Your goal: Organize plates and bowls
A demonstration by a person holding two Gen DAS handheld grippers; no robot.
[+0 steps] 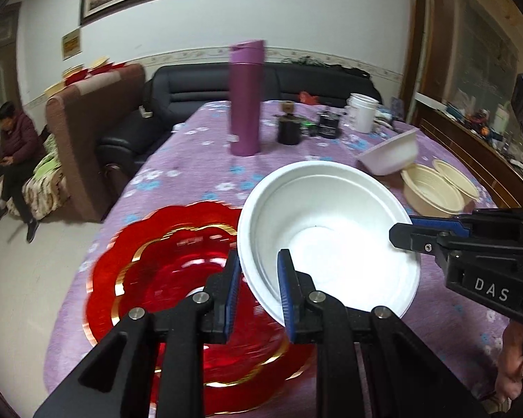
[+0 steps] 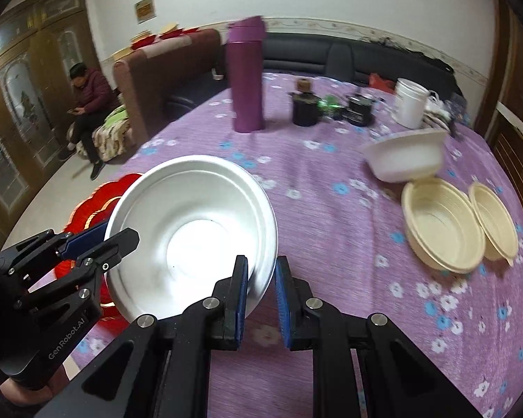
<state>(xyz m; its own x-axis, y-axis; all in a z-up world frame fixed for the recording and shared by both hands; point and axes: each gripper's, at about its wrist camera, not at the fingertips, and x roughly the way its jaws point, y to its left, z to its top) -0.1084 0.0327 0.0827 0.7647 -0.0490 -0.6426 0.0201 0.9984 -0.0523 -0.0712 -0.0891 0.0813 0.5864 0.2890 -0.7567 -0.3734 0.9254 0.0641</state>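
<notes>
While both grippers pinch opposite rims of the white disposable bowl (image 1: 327, 240), left gripper (image 1: 258, 285) and right gripper (image 2: 261, 289) narrowed onto its thin wall, it hangs tilted above the table's near edge beside the red plate (image 1: 164, 278). Light, flexible and easily crushed, it is probably best held gently at the stiffer rim.

Brightness: moderate indoor light, dim toward frame corners.
Glare: blown-out white patch inside the white bowl (image 1: 331, 244), repeated on its base in the right wrist view (image 2: 191, 240).
Blur: motion smear across the red plate (image 1: 177, 278) left of the bowl; purple bottle (image 1: 245, 99) behind it soft-edged.
Distortion: strong fisheye bending of the walls, black vignette at the edges.
Shadows: soft, faint on the tablecloth (image 2: 331, 209) beside the bowl.
</notes>
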